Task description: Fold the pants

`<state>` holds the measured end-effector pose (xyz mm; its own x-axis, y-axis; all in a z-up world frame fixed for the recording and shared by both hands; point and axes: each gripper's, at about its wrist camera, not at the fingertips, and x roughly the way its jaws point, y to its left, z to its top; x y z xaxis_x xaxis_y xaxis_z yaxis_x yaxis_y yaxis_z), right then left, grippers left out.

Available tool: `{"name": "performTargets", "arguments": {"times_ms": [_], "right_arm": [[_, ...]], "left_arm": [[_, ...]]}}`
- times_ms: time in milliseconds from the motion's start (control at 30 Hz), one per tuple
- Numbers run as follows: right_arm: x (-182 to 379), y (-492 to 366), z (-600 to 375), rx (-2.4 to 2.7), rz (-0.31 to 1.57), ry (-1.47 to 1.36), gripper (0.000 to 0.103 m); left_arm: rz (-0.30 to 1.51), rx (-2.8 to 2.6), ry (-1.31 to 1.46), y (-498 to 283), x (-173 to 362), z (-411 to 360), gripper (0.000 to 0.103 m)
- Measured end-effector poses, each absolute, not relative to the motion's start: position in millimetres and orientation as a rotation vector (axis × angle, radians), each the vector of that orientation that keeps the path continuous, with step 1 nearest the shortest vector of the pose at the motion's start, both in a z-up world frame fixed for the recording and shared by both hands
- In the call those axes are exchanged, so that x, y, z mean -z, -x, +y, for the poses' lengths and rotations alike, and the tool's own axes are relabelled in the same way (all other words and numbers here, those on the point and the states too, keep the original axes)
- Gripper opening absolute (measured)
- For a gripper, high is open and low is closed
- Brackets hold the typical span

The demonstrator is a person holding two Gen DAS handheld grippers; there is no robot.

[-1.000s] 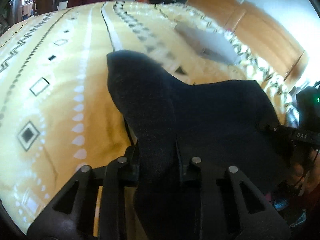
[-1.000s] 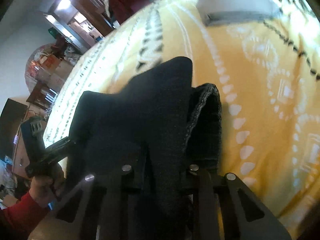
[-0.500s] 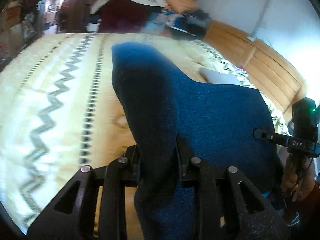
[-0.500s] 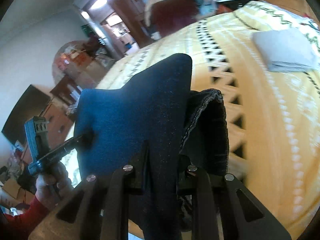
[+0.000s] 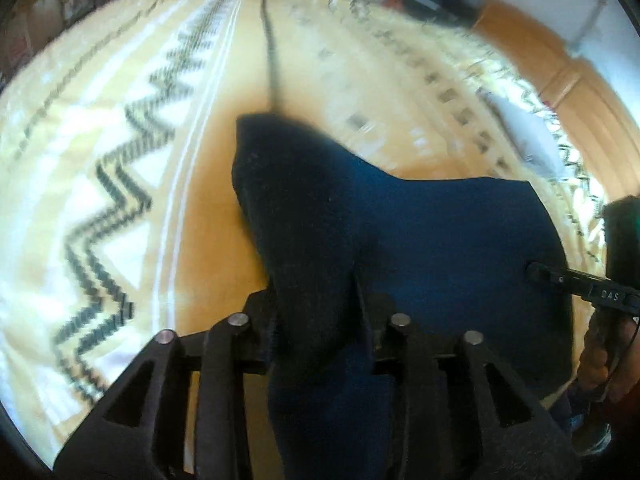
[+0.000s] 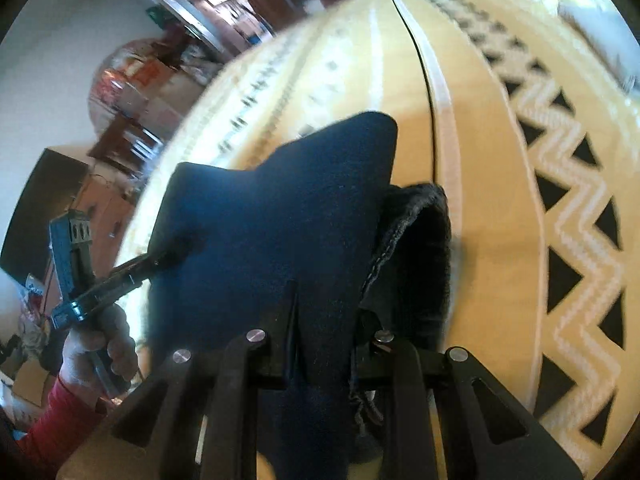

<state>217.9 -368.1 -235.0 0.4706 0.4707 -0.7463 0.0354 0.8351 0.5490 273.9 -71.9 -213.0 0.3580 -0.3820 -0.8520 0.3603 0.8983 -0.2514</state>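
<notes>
1. The dark blue denim pants [image 5: 440,248] hung stretched in the air above the yellow patterned bedspread [image 5: 200,208], held up at two points along one edge.
2. The left gripper [image 5: 316,312] was clamped tight on a bunched fold of the fabric, jaws pressed right into the cloth with no gap showing.
3. The right gripper [image 6: 324,320] was closed just as firmly on the opposite end, with a stitched hem [image 6: 404,232] curling beside it, above the bedspread [image 6: 500,240].
4. Judging from this, the step in hand was carrying the doubled cloth down onto the bedspread; doing it well would mean keeping both grips level and the span taut, so the lower layer lands flat and the edges meet.
5. Slack between the grips would likely leave a crease.
6. Writing: "DAS" showed in white on the right gripper's black bar; nothing else was legible through the blur.
</notes>
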Motion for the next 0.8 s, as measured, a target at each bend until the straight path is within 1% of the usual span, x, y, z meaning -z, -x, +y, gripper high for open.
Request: {"name": "performTargets", "arguments": {"times_ms": [33, 100, 200, 367, 500, 533, 567, 600, 633, 667, 700, 800], "right_arm": [[245, -222, -370, -0.278, 1.071, -0.541, 0.023], [261, -225, -375, -0.283, 1.085, -0.57, 0.024], [258, -220, -373, -0.292, 1.064, -0.565, 0.025], [228, -196, -373, -0.291, 0.957, -0.603, 0.021], [255, -193, -382, -0.247, 0.979, -0.641, 0.021], [267, -196, -384, -0.239, 0.999, -0.656, 0.022], [273, -197, -384, -0.237, 1.014, -0.671, 0.027], [279, -199, -387, -0.236, 1.029, -0.703, 0.028], [277, -199, -389, -0.23, 1.032, -0.706, 0.03], [268, -198, -388, -0.21, 1.027, -0.662, 0.036], [253, -192, -384, -0.189, 1.004, -0.588, 0.038], [208, -174, -371, -0.129, 0.891, -0.391, 0.039]], "left_arm": [[1.114, 0.48, 0.038, -277, 218, -71, 0.045], [1.117, 0.498, 0.072, -280, 223, -68, 0.048], [1.088, 0.504, 0.034, -275, 217, -70, 0.048], [1.035, 0.482, 0.002, -271, 204, -72, 0.046], [1.054, 0.487, -0.013, -282, 216, -70, 0.048], [1.06, 0.485, -0.023, -283, 218, -74, 0.048], [1.061, 0.48, -0.036, -284, 217, -75, 0.048], [1.059, 0.477, -0.047, -283, 215, -75, 0.048], [1.051, 0.468, -0.064, -281, 209, -76, 0.047], [1.039, 0.457, -0.078, -278, 203, -76, 0.046], [1.012, 0.45, -0.09, -271, 195, -74, 0.044], [0.872, 0.426, -0.112, -241, 163, -64, 0.045]]}}
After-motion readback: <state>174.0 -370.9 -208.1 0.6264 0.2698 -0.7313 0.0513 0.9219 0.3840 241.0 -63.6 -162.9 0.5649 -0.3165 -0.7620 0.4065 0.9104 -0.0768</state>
